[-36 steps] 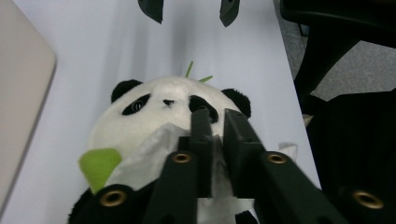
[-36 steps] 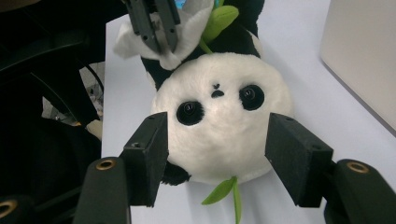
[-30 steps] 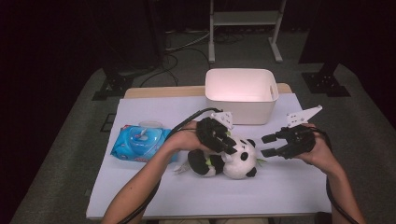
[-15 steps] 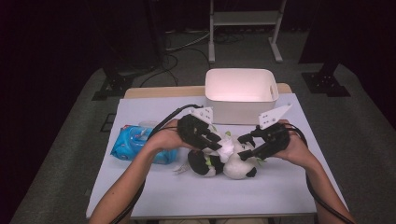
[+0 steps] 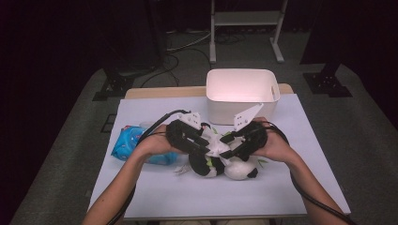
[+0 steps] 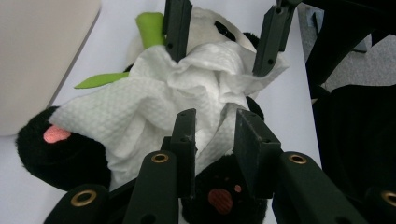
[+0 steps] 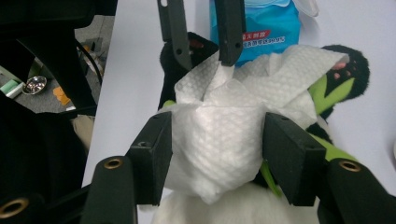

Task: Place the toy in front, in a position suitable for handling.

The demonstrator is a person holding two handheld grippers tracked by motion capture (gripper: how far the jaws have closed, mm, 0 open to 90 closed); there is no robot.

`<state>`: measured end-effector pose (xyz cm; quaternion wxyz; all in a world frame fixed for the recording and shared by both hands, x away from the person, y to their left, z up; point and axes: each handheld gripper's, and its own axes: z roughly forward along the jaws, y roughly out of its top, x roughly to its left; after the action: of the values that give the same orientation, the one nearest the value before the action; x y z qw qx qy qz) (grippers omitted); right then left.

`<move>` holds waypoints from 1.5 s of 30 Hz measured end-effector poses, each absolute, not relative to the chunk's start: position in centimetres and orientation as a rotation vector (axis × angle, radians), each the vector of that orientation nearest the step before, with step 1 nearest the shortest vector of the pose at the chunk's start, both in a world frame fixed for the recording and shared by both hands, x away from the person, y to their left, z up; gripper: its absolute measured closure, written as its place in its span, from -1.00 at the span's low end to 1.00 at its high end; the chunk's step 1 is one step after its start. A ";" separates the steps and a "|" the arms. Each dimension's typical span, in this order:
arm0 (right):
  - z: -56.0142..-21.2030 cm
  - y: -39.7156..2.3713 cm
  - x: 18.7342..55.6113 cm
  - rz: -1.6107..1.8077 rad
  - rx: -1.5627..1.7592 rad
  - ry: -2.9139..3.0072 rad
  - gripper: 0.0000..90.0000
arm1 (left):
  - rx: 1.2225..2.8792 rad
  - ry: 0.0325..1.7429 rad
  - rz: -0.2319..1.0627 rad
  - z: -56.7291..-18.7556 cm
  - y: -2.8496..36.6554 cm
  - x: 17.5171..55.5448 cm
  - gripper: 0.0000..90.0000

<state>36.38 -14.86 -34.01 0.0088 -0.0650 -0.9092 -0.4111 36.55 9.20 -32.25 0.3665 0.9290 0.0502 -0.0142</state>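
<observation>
The left claw (image 6: 212, 128) is pinching a fold of the white paper towel (image 6: 154, 109) draped over the panda plush toy (image 5: 225, 164) lying mid-worktop (image 5: 300, 187). The right claw (image 7: 217, 140), its jaws just closing, is straddling the towel's bunched end, probably to wrap the toy

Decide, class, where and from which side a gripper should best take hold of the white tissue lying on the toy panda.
Probably the bunched ridge of the white tissue on top of the toy panda, from above: the folds stand up proud of the plush, so jaws can pinch paper alone, whereas its flat edges cling to the fur.
</observation>
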 end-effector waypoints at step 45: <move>-33.9 -23.3 36.2 -1.133 -0.527 -2.897 0.64 | 2.404 0.177 -0.049 -33.3 10.2 37.1 0.46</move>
<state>36.16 -23.30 -33.85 -0.0068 -0.1671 -0.9182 -0.3592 37.14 10.17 -33.30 0.3572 0.9313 0.0686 -0.0192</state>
